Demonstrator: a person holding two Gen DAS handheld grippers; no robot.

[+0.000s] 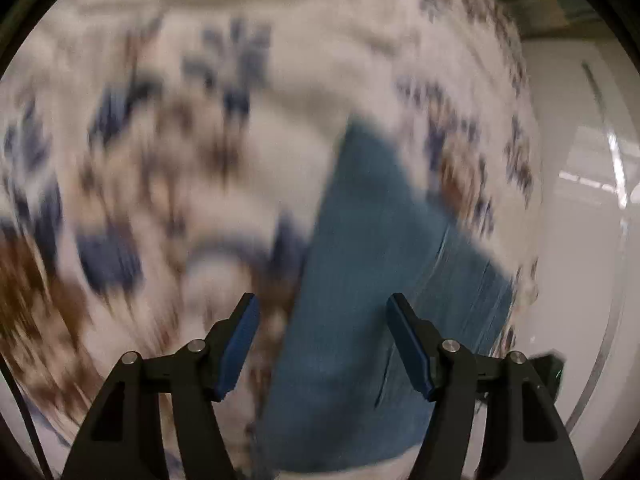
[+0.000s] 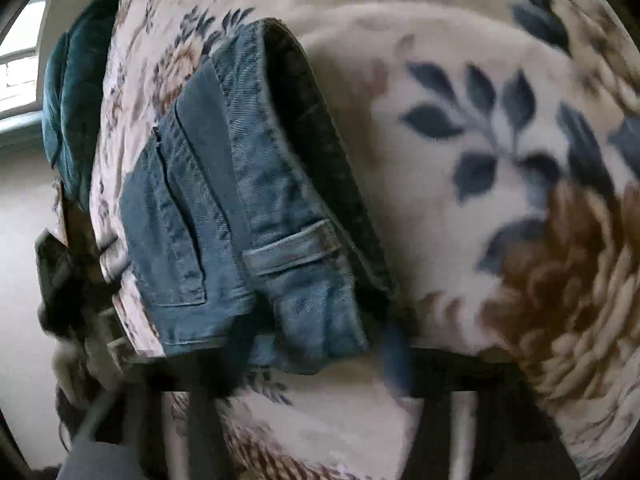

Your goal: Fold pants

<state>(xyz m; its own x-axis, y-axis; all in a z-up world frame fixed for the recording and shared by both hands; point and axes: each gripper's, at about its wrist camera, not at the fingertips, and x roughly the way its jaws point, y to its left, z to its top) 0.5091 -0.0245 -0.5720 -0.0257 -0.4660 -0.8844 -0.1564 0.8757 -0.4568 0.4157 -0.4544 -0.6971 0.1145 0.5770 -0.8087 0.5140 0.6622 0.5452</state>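
Folded denim pants (image 2: 240, 200) lie on the floral blanket (image 2: 460, 140), long axis running away ahead of the tongs, waistband end nearest the right gripper (image 2: 320, 364). Left gripper (image 1: 324, 344) hovers over them, jaws apart and empty; right one is too blurred to tell. Bare blanket on the pants' far side, teal cloth (image 2: 72, 92) past the blanket's edge.

soft, even daylight in both views; a window (image 2: 18, 64) glows pale at the right wrist view's left edge. the left wrist view is smeared by motion blur, only its fingers (image 1: 236, 350) sharp. glare streaks the white surface (image 1: 580, 200). the fisheye bends and darkens the edges, and the jeans (image 2: 240, 200) cast a soft shadow
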